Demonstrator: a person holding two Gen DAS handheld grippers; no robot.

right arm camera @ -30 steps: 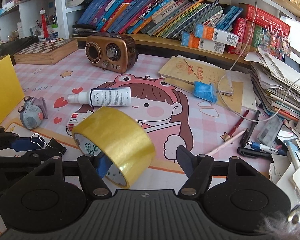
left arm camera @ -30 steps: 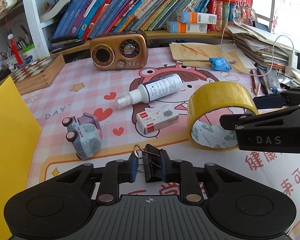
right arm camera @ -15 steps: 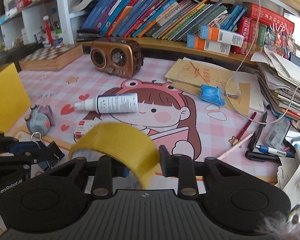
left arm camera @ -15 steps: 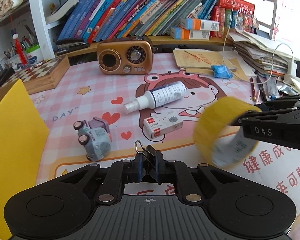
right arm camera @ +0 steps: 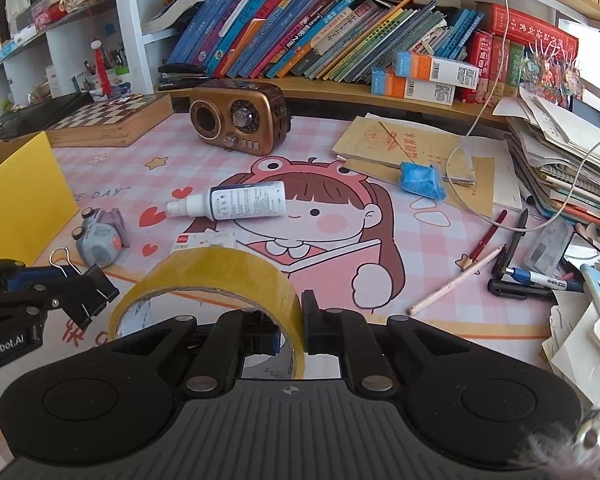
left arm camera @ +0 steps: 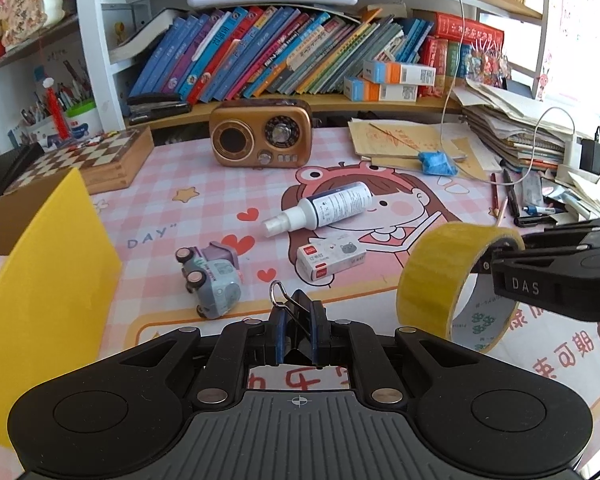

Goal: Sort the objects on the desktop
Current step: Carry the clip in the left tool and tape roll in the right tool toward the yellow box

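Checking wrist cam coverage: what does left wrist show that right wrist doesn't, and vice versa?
Left wrist only: the left gripper end-on, shut on the binder clip, and the charger at far right.

Right wrist only: the right gripper pinching the tape roll's wall, and a pencil.

Both: clip, tape roll, spray bottle, toy car, radio, chessboard, yellow box.

"DAS" is printed on the right gripper (left arm camera: pixel 485 255) right of the left jaws; the desk mat (left arm camera: pixel 188 216) beyond them reads "DAY".
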